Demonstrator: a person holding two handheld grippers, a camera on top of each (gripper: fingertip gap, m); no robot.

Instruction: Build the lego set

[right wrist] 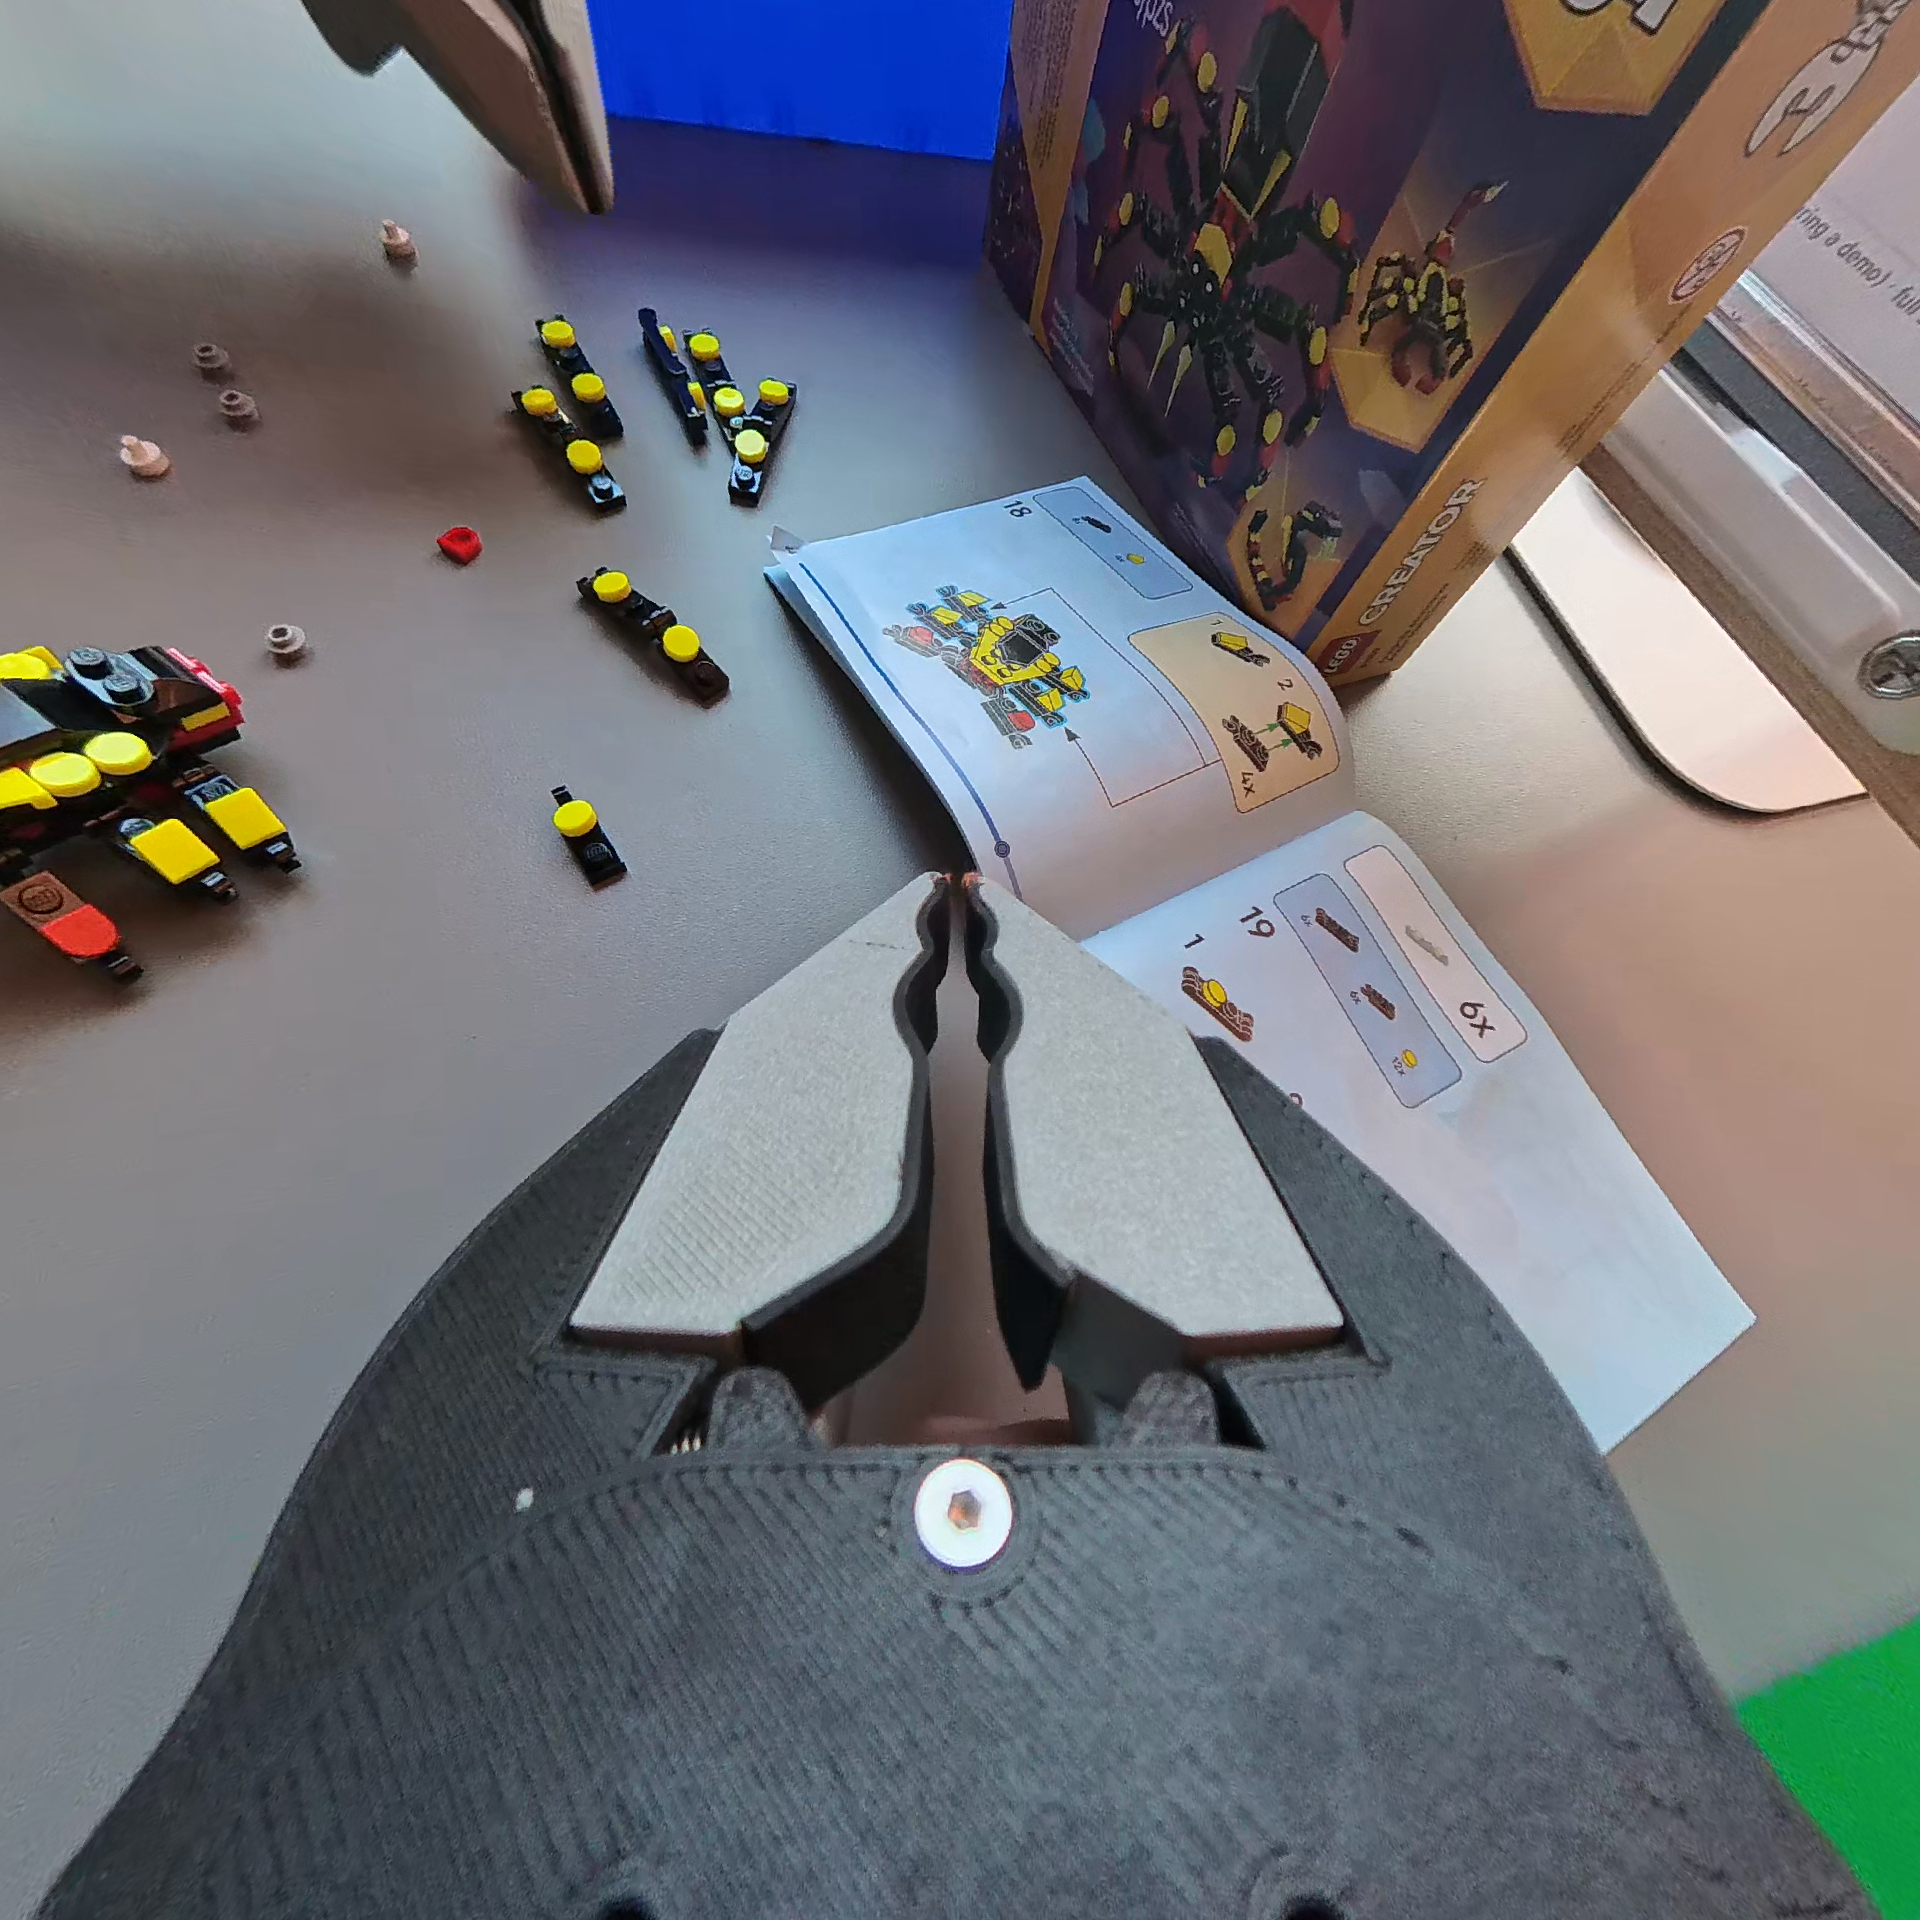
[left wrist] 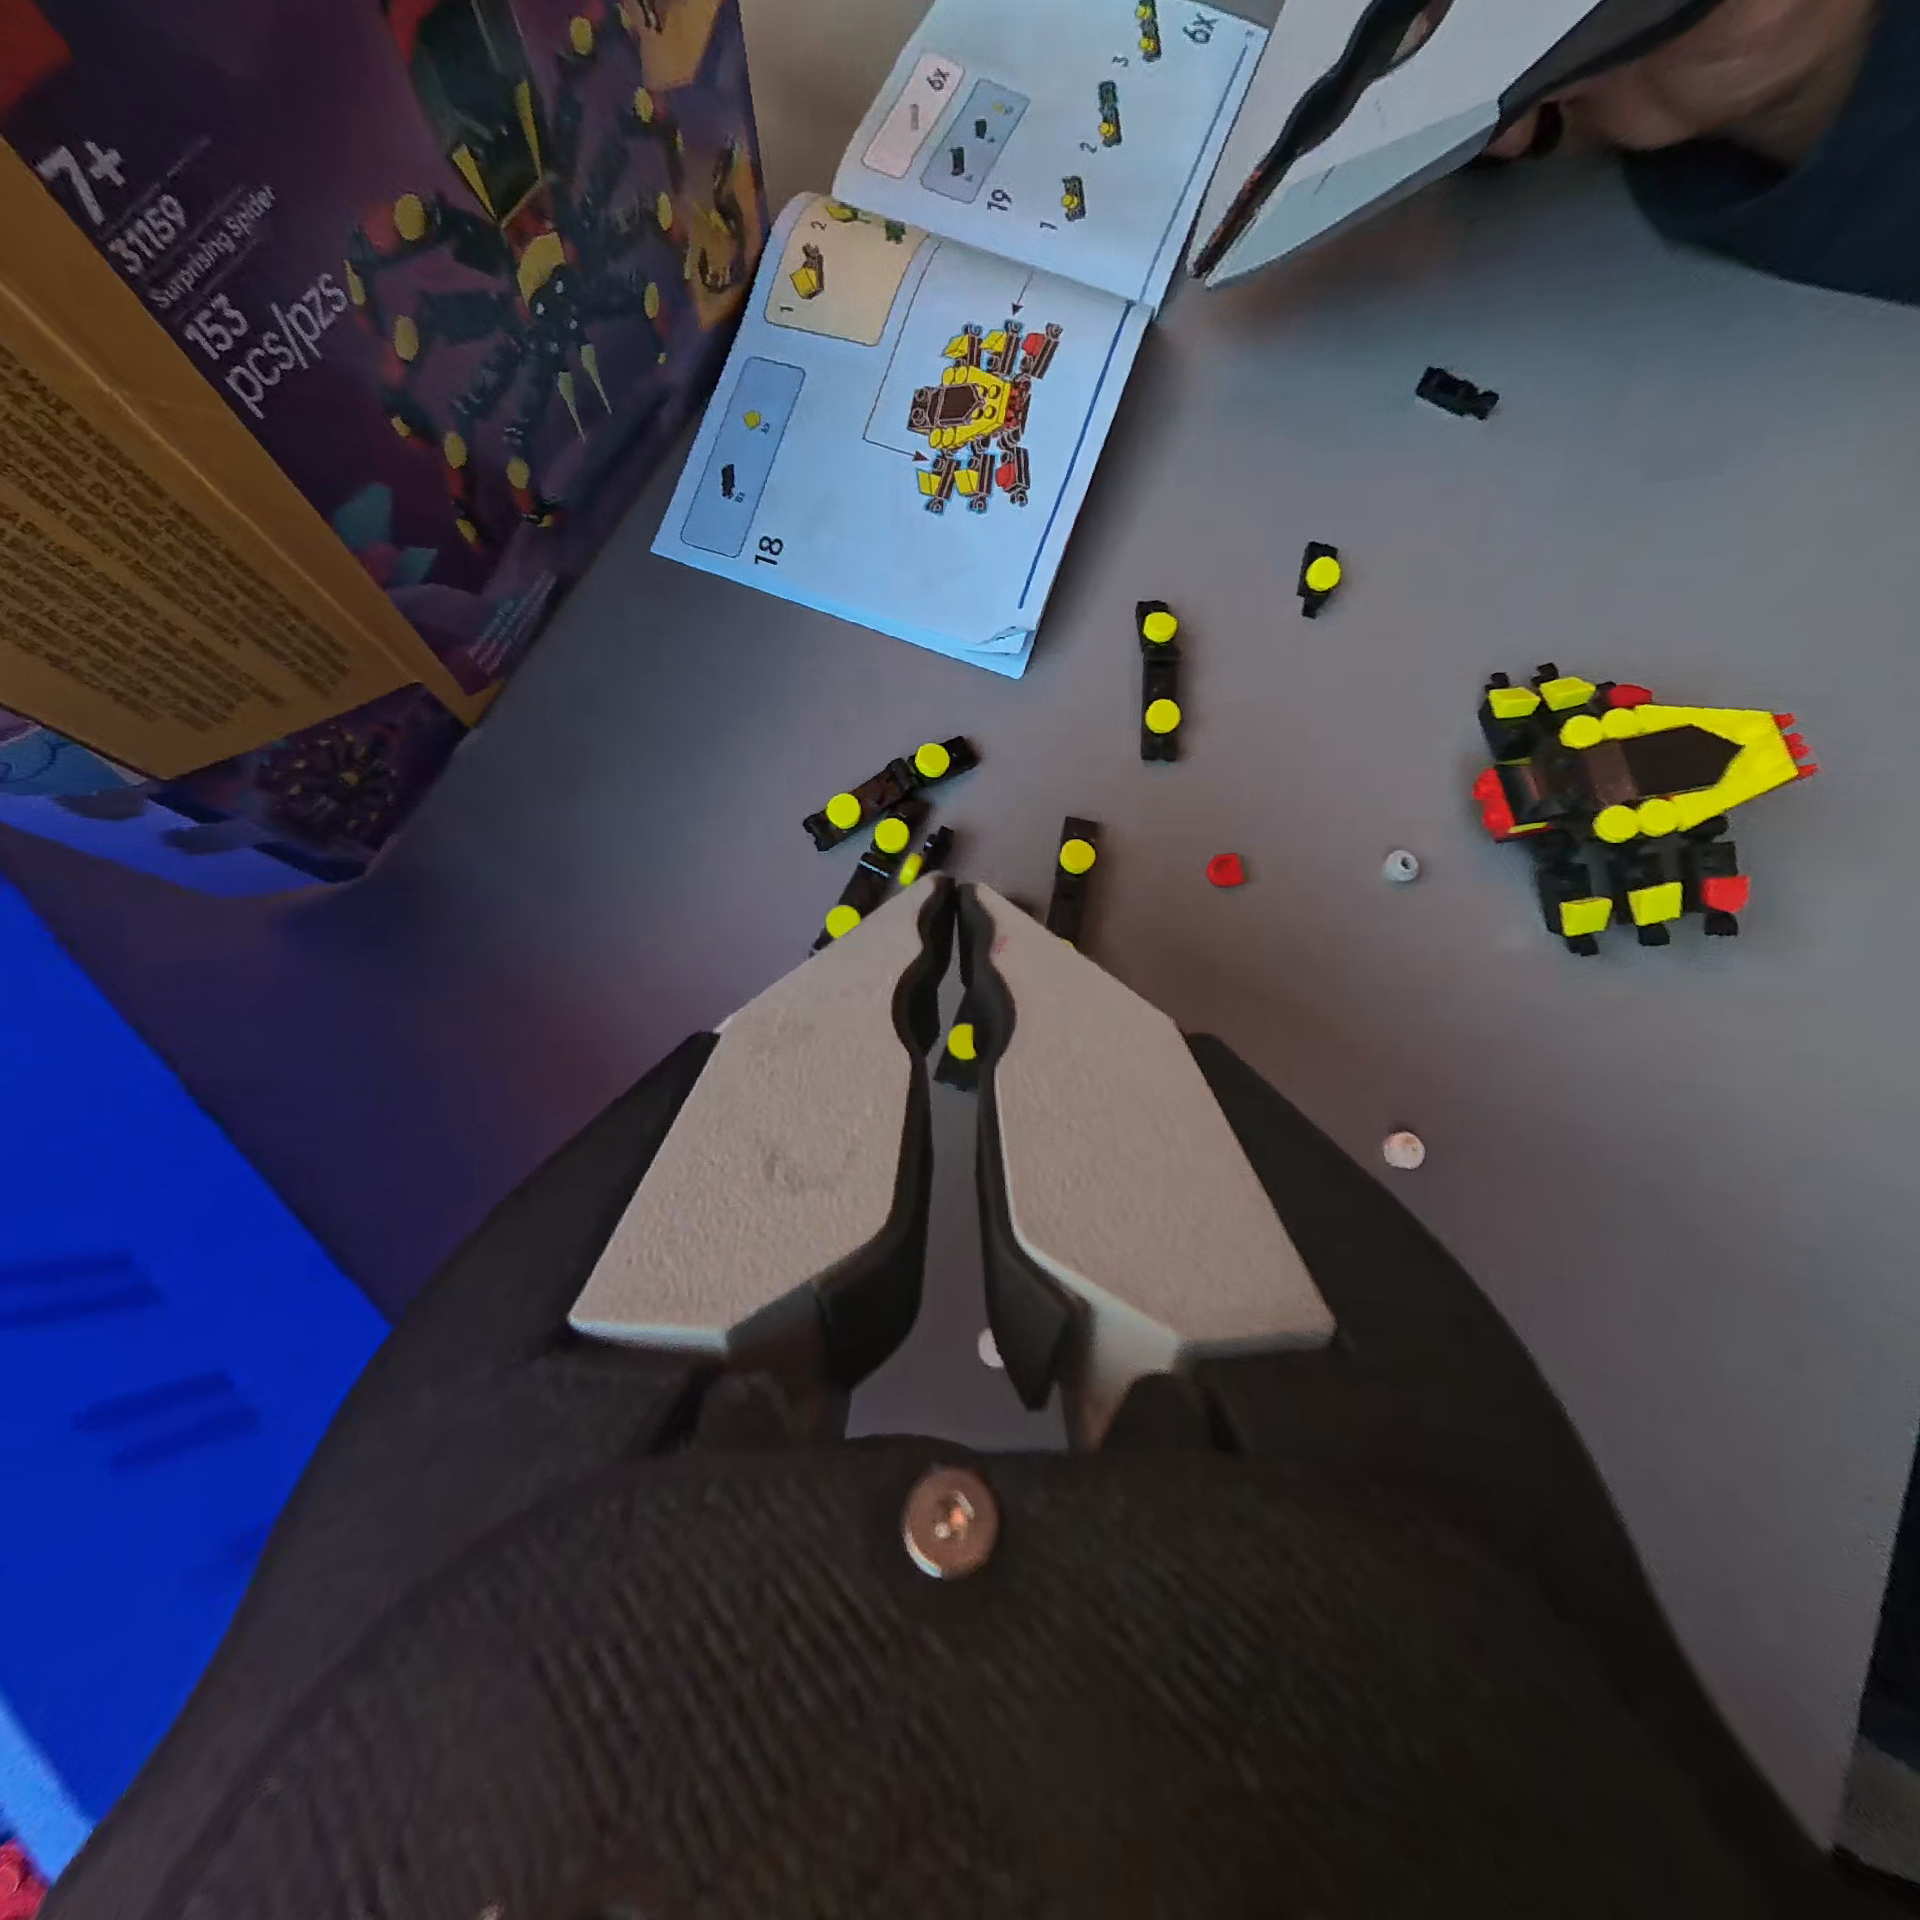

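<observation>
Currently both grippers hover over the grey matte bench (left wrist: 1558, 1299). Left gripper (left wrist: 956, 894): jaws drawn together, tips nearly touching; a black piece with a yellow stud shows in the gap beneath them, but whether it is pinched or merely lying on the bench I cannot tell. Right gripper (right wrist: 958, 885): jaws clenched, nothing between them, tips above the edge of the instruction booklet (right wrist: 1143, 748).

Count, right wrist view:
- black leg strips topped with round yellow studs (right wrist: 655, 634): roughly seven, scattered mid-bench, some overlapping in a V-shaped cluster.
- one short black piece with a single yellow stud (right wrist: 584, 831), lying apart.
- small round grey-tan studs (right wrist: 284, 639): five, spread at left.
- one red rounded tile (right wrist: 458, 543).
- one partly built spider body (right wrist: 114, 769), glossy black, yellow and red, at the left edge.

One booklet, open, paper pages curling. One cardboard set box (right wrist: 1351, 312), purple and gold, stands upright behind it.
</observation>
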